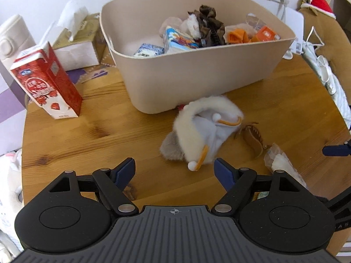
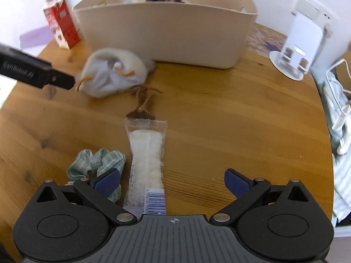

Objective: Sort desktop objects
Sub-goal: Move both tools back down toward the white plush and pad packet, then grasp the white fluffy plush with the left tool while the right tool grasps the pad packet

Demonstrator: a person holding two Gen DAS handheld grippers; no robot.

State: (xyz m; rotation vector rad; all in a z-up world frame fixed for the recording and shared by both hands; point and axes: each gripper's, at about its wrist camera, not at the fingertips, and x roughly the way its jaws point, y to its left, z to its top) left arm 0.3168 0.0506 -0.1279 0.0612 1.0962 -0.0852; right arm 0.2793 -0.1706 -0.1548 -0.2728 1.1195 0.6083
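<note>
A white furry pouch with orange cords [image 1: 204, 129] lies on the round wooden table [image 1: 87, 135], just in front of the beige bin [image 1: 197, 74]. My left gripper [image 1: 174, 172] hangs open above the table, short of the pouch, with nothing between its fingers. Beside the pouch lie a small brown leather piece [image 1: 252, 138] and a clear packet of white stuff [image 2: 147, 153]. My right gripper [image 2: 172, 182] is open over the packet's near end, its pads not touching it. A green scrunchie [image 2: 98, 160] lies by its left finger. The pouch [image 2: 114, 74] shows farther off.
The bin holds several cartons, wrappers and cloths. A red carton [image 1: 46, 81] and a tissue box [image 1: 76, 43] stand left of it. A white stand [image 2: 300, 43] sits at the back right. Cloth and cables [image 2: 337, 114] hang at the table's right edge.
</note>
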